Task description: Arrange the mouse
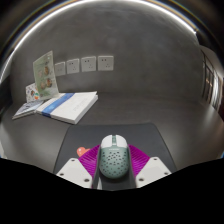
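A pale grey-green mouse (113,158) with a perforated shell and a white front lies between my gripper's two fingers, nose pointing away from me. My gripper (113,168) is shut on it: the magenta pads (88,160) press against both of its sides. A dark grey mouse mat (120,133) lies on the table directly under and ahead of the mouse. I cannot tell whether the mouse rests on the mat or is held just above it.
A flat stack of books (58,106) lies on the grey table to the left beyond the mat, with an upright booklet (44,74) behind it. Wall sockets (86,64) line the back wall. A small pink-orange thing (77,152) shows beside the left finger.
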`<state>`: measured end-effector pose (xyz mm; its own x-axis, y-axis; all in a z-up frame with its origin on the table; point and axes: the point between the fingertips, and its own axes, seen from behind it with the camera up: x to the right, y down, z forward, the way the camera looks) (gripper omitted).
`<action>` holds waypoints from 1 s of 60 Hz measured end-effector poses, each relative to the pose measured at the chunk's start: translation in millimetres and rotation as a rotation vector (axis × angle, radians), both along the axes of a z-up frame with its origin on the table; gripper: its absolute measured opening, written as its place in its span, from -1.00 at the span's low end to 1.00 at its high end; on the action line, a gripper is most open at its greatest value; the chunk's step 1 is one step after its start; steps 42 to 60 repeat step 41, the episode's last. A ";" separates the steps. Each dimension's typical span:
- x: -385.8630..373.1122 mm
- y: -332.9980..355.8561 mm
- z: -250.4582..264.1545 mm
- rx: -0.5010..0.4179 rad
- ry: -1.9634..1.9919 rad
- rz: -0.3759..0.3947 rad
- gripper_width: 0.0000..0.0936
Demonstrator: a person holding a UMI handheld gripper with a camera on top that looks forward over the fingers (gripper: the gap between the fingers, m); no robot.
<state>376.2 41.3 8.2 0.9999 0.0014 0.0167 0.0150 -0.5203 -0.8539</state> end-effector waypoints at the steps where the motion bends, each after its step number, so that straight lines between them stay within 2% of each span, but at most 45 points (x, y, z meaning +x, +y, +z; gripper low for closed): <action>1: 1.3 -0.8 -2.9 -0.006 0.005 -0.003 -0.05; 4: 4.9 -4.9 -8.3 -0.035 0.024 -0.006 0.00; 9: 3.6 -5.4 -7.8 -0.030 0.036 0.010 0.09; 10: 3.8 -5.5 -8.6 -0.033 0.035 0.012 0.22; 11: 4.0 -6.2 -9.9 -0.039 0.034 0.012 0.14; 12: 3.5 -6.5 -10.0 -0.042 0.036 0.014 0.18; 13: 2.7 -7.6 -10.3 -0.049 0.038 0.016 0.37; 14: 2.0 -9.5 -10.5 -0.057 0.043 0.018 0.36; 18: -3.6 -21.2 -6.2 -0.079 0.080 0.029 0.90; 19: -4.6 -23.8 -4.0 -0.079 0.088 0.031 0.82; 20: -5.8 -28.0 -1.7 -0.080 0.094 0.037 0.89; 21: -6.7 -32.1 1.1 -0.079 0.099 0.042 0.80; 30: -1.8 -82.2 23.3 -0.050 0.115 0.059 0.80; 41: 27.8 -155.4 28.4 -0.036 0.111 -0.009 0.80; 60: 27.8 -155.4 28.4 -0.036 0.111 -0.009 0.80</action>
